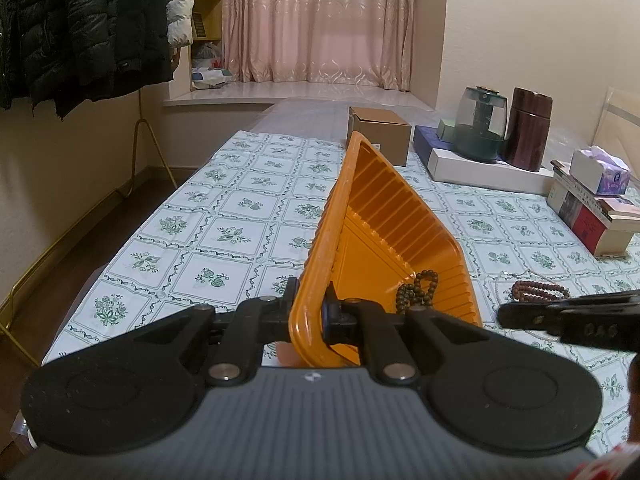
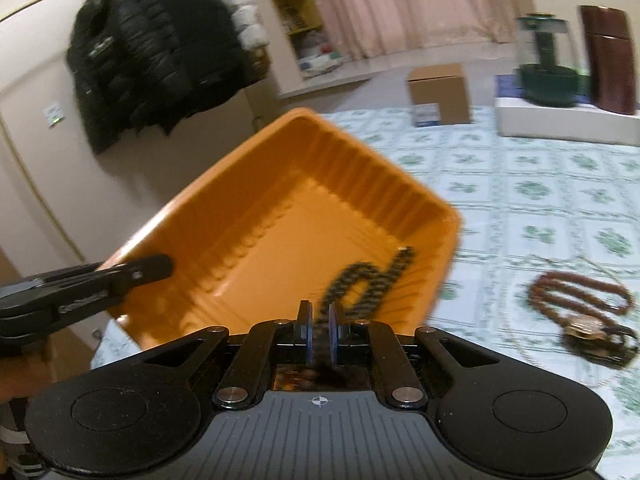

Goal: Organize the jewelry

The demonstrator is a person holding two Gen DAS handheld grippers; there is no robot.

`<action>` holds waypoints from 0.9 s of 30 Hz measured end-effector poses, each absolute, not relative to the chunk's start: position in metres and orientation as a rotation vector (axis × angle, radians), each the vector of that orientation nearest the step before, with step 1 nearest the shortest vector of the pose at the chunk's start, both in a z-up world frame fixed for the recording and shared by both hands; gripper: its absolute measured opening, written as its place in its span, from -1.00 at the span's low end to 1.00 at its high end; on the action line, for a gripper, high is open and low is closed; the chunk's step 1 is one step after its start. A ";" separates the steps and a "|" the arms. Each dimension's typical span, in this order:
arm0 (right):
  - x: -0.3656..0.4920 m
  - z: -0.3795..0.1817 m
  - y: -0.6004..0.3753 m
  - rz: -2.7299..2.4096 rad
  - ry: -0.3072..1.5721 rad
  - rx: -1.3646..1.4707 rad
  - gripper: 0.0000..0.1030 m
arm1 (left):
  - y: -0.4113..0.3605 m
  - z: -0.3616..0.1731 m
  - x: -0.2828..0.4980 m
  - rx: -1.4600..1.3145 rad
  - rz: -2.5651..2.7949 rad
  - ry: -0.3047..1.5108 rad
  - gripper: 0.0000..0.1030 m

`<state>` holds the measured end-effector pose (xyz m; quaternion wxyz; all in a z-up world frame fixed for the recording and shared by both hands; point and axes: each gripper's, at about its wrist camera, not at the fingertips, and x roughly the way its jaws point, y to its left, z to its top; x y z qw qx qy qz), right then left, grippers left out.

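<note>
Orange plastic tray [image 1: 400, 216] stands tilted on edge, its near rim clamped between the left gripper [image 1: 310, 308] jaws. Dark bead bracelet [image 2: 368, 280] lies in the tray's low corner, just ahead of the right gripper [image 2: 320, 328]; those jaws sit nearly together with a dark strand blurred between them. Beyond and right of them, reddish beads [image 2: 580, 292] and a watch [image 2: 586, 326] rest on the desk [image 1: 224, 232].

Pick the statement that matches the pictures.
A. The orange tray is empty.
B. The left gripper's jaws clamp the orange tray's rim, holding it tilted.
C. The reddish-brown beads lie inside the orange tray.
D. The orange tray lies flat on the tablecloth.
B: the left gripper pinches the rim of the orange tray, which stands tilted on edge.
</note>
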<state>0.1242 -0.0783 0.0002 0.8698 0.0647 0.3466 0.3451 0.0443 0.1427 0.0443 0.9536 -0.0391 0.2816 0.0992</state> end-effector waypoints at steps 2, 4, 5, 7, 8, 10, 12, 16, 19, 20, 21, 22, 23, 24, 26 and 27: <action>0.125 -0.001 -0.091 0.679 0.724 0.142 -0.83 | 0.143 0.044 0.044 -0.078 0.201 0.572 -0.83; 0.124 -0.003 -0.106 0.629 0.723 0.140 -0.83 | 0.142 0.045 0.044 -0.076 0.199 0.572 -0.83; 0.124 -0.004 -0.113 0.604 0.719 0.132 -0.83 | 0.142 0.045 0.044 -0.074 0.199 0.572 -0.83; 0.123 -0.009 -0.129 0.541 0.716 0.108 -0.82 | 0.142 0.044 0.045 -0.073 0.200 0.572 -0.83; 0.122 -0.012 -0.136 0.515 0.714 0.101 -0.82 | 0.142 0.044 0.045 -0.073 0.200 0.572 -0.83; 0.122 -0.017 -0.151 0.455 0.716 0.079 -0.81 | 0.142 0.044 0.045 -0.072 0.200 0.573 -0.83; 0.122 -0.023 -0.165 0.402 0.715 0.054 -0.80 | 0.142 0.044 0.045 -0.072 0.199 0.573 -0.83; 0.123 -0.032 -0.195 0.314 0.727 0.039 -0.74 | 0.142 0.044 0.045 -0.071 0.200 0.573 -0.83; 0.128 -0.036 -0.211 0.270 0.731 0.034 -0.64 | 0.142 0.044 0.045 -0.073 0.198 0.574 -0.83; 0.131 -0.037 -0.215 0.261 0.736 0.035 -0.62 | 0.142 0.044 0.045 -0.073 0.198 0.573 -0.83; 0.134 -0.037 -0.219 0.255 0.737 0.036 -0.57 | 0.142 0.044 0.045 -0.072 0.197 0.573 -0.83; 0.137 -0.037 -0.221 0.249 0.734 0.032 -0.54 | 0.142 0.044 0.045 -0.071 0.198 0.574 -0.83; 0.139 -0.038 -0.221 0.247 0.729 0.015 -0.54 | 0.142 0.044 0.045 -0.070 0.199 0.574 -0.83; 0.141 -0.038 -0.220 0.249 0.721 -0.006 -0.53 | 0.143 0.044 0.045 -0.070 0.199 0.574 -0.83; 0.147 -0.040 -0.217 0.266 0.722 -0.049 -0.53 | 0.143 0.044 0.045 -0.071 0.198 0.574 -0.83; 0.152 -0.043 -0.215 0.279 0.727 -0.069 -0.53 | 0.143 0.044 0.045 -0.070 0.198 0.574 -0.83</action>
